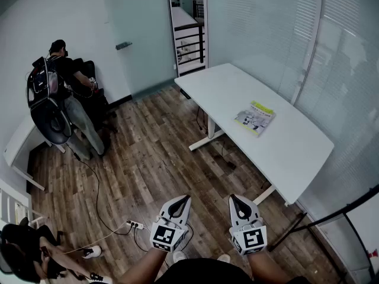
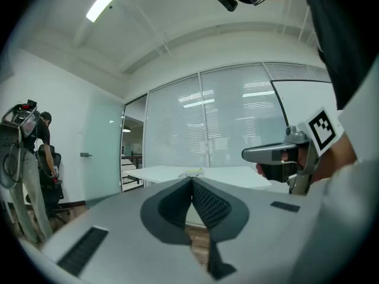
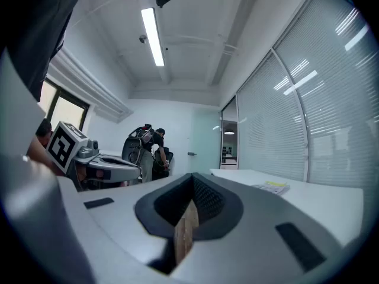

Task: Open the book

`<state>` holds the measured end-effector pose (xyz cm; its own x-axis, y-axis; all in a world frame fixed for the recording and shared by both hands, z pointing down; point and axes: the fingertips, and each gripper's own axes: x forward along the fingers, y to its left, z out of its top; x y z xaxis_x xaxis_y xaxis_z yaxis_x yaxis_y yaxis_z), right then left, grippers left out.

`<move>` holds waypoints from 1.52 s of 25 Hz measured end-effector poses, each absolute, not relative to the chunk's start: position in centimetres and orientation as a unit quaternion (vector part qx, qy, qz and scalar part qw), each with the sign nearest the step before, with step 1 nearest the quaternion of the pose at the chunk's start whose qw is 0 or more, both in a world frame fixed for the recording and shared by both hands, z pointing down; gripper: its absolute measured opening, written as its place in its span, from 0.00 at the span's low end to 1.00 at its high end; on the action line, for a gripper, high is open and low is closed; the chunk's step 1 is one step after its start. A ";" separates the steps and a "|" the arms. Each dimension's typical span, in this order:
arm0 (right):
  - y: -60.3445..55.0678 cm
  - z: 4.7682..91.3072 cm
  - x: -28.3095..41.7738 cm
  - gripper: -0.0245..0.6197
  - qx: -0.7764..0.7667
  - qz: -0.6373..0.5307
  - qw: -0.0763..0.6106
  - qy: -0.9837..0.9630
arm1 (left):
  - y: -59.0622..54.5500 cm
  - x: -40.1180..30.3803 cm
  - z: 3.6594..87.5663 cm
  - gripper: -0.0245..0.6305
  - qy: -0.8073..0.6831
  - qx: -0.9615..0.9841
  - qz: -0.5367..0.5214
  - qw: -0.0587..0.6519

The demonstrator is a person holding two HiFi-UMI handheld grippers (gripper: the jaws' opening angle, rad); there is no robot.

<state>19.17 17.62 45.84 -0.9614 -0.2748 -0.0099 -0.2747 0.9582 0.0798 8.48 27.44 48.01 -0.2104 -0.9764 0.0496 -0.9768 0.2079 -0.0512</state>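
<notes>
We're holding the left gripper (image 1: 185,198) and right gripper (image 1: 233,197) level, both fully closed and empty. One book (image 1: 255,118) is lying closed on the one desk (image 1: 296,152), well apart from us.

Risks:
- Closed jaws are likely shoving the book along instead of lifting the cover.
- One power strip (image 1: 135,224) is lying by our feet, so we're risking a trip.

The book (image 1: 254,118) is too small for its cover print to be read. In both gripper views it is only a thin sliver on the far tabletop (image 1: 290,147). The head view's near edge cuts off the forearms (image 1: 145,268) behind the left gripper (image 1: 185,199) and right gripper (image 1: 233,198). The person (image 1: 65,81) at far left faces away, hands hidden.
</notes>
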 end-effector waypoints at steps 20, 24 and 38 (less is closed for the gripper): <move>19.5 46.1 17.5 0.05 0.127 -0.044 0.000 -0.991 | 28.4 7.4 48.4 0.05 -0.770 0.637 0.032 0.009; 20.3 46.4 16.9 0.05 0.131 -0.041 0.011 -0.990 | 29.3 6.8 48.8 0.05 -0.768 0.639 0.030 0.012; 23.6 49.6 13.1 0.05 0.171 0.017 0.017 -0.985 | 36.1 1.7 51.7 0.05 -0.767 0.639 0.055 0.026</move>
